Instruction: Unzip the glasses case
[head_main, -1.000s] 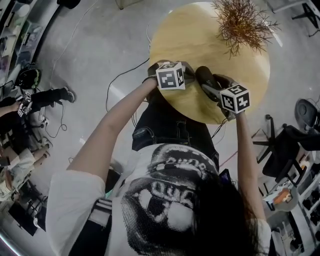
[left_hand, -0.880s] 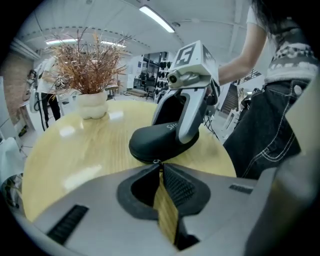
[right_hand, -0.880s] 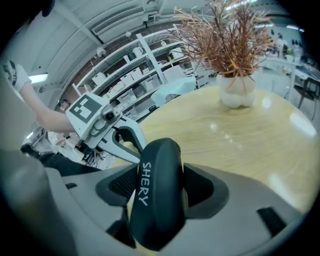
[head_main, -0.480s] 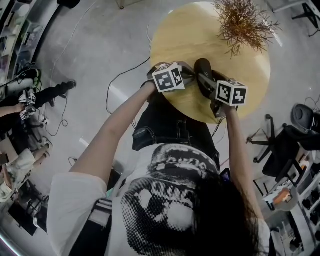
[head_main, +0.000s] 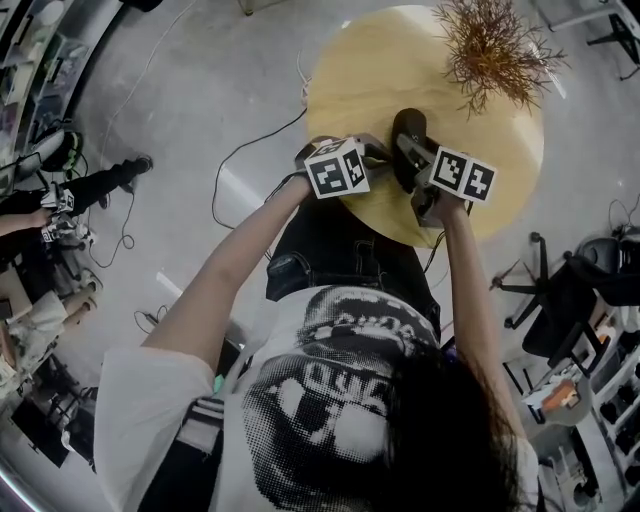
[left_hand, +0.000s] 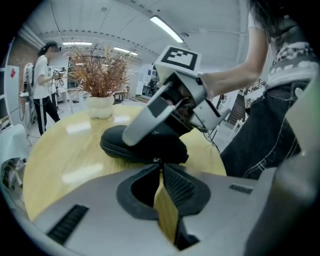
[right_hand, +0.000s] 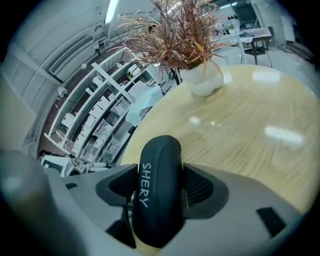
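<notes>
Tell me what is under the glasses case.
The round wooden table lies under the glasses case, which the right gripper clamps. The tabletop directly beneath it is covered, so anything there cannot be seen.

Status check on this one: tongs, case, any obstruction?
Right tongs clamped across glasses case on table. Left tongs pinched at zipper pull; case looks closed. Vase far side, nothing in the way.

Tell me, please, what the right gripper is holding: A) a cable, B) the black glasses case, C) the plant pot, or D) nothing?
B: in the right gripper view, the case sits clamped between the pads of the right gripper.
</notes>
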